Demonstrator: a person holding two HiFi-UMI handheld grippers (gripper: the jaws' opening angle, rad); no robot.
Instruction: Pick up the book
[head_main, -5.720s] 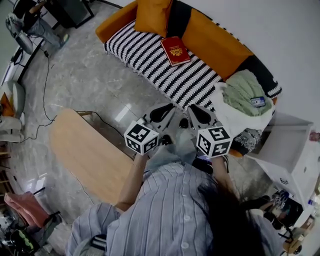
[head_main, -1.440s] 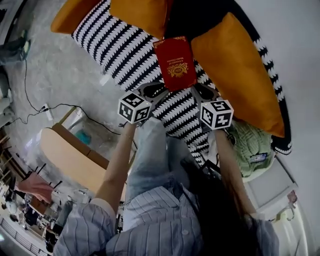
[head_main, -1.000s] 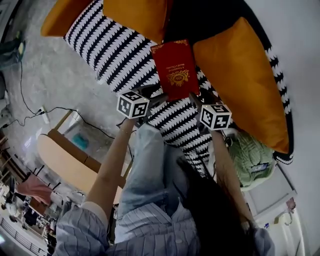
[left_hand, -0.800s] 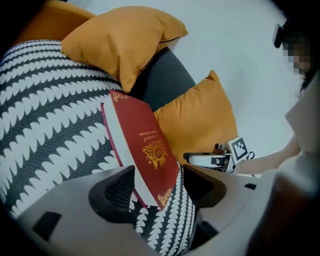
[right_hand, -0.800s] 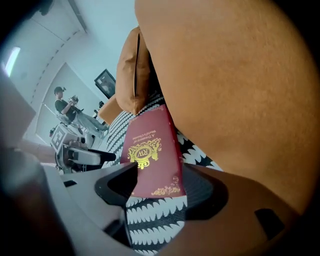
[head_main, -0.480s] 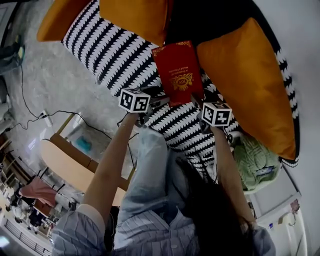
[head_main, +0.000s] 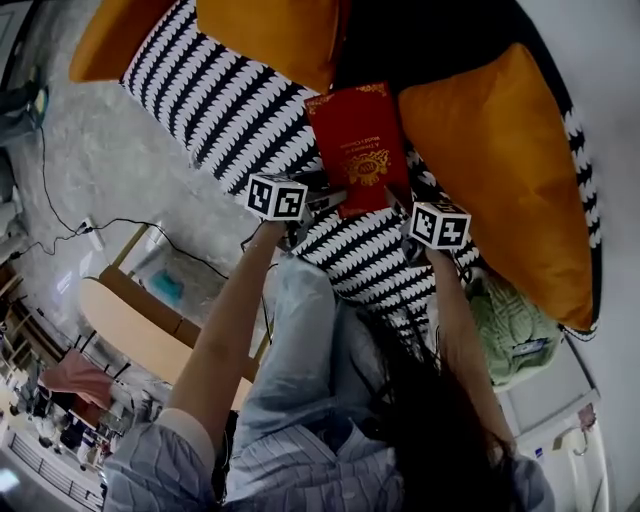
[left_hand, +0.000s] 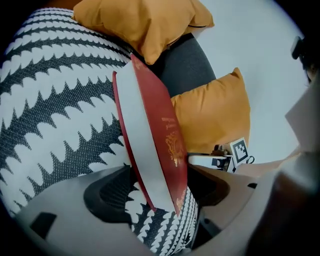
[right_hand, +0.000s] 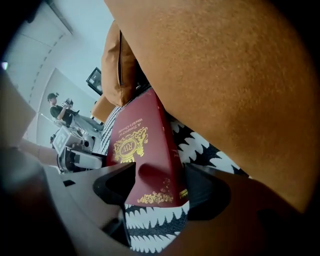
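Now, fingers (left_hand: 107, 192) just opened wide, left gripper (left_hand: 161, 186) and right gripper (right_hand: 160, 176) each straddle the book (head_main: 358, 150).

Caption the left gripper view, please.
Left gripper, jaws just opened, straddles a corner of the red book on the striped sofa.

1. Book (right_hand: 145, 150): the gold crest (right_hand: 130, 145) on its red cover bears the letters "RW".
2. Above the crest run two slanted lines of gold title lettering (right_hand: 131, 121). "World's" seems to stand in the second line; the rest is too small to read.
3. Left cube (head_main: 277, 197) and right cube (head_main: 439, 224): black-and-white square code markers, patterns only, with no letters or numbers.
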